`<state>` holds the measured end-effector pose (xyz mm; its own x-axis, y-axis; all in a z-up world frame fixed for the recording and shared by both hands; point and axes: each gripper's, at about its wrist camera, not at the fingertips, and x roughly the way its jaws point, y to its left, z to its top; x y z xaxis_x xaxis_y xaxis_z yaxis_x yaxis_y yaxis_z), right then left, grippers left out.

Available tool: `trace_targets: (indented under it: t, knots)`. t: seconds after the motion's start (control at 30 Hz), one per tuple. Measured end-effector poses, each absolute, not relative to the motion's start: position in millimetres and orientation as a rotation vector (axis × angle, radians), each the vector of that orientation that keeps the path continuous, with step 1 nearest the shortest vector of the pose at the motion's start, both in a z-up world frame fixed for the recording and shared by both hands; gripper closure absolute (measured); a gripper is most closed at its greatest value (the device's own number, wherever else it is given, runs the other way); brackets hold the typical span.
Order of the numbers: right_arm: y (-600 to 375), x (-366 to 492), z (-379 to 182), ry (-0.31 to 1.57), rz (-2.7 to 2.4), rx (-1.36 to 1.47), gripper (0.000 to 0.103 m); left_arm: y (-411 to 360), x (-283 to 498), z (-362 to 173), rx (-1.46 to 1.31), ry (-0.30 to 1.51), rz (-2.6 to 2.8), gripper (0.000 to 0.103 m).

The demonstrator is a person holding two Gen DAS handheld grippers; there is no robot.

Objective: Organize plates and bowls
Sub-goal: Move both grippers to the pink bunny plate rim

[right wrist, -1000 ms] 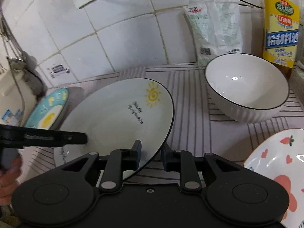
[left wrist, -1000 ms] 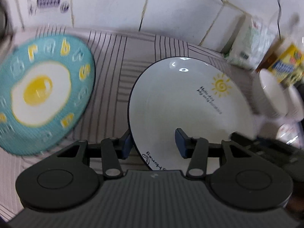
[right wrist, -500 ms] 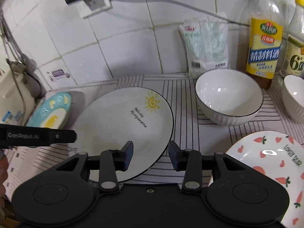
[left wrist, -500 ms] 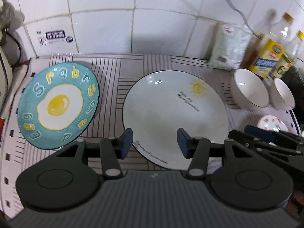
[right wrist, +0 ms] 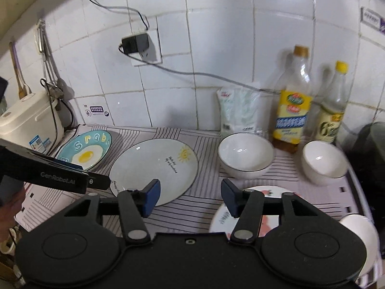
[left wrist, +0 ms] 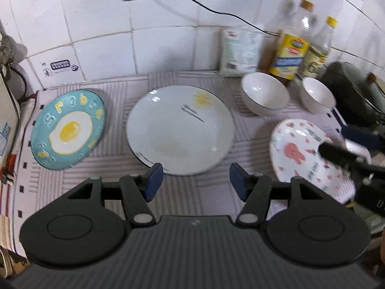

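Plates, three on the striped mat [right wrist: 207,144]: teal egg plate [left wrist: 68,130] lettered "Srab…", white sun plate [left wrist: 179,130], strawberry plate [left wrist: 310,154]; two white bowls [right wrist: 245,154] behind. Left gripper [left wrist: 195,181], marked "GenRobot.AI", and right gripper [right wrist: 189,196] both gape, holding nothing

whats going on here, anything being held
Nothing is held. A person has both grippers open above the counter: the left gripper hangs near the sun plate, the right gripper between that plate and the strawberry plate. The egg plate and two bowls sit apart, unstacked.
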<state>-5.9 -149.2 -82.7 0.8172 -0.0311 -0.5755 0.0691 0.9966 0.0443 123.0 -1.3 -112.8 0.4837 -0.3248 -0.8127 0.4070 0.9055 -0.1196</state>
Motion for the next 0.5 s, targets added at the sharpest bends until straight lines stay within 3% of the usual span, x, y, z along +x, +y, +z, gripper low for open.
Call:
trace_targets:
  t: [0.5]
  knots:
    - [-192, -90, -109, 0.503, -0.194, 0.046, 0.037, -81, 82, -133, 0.202, 0.985, -0.580, 0.042]
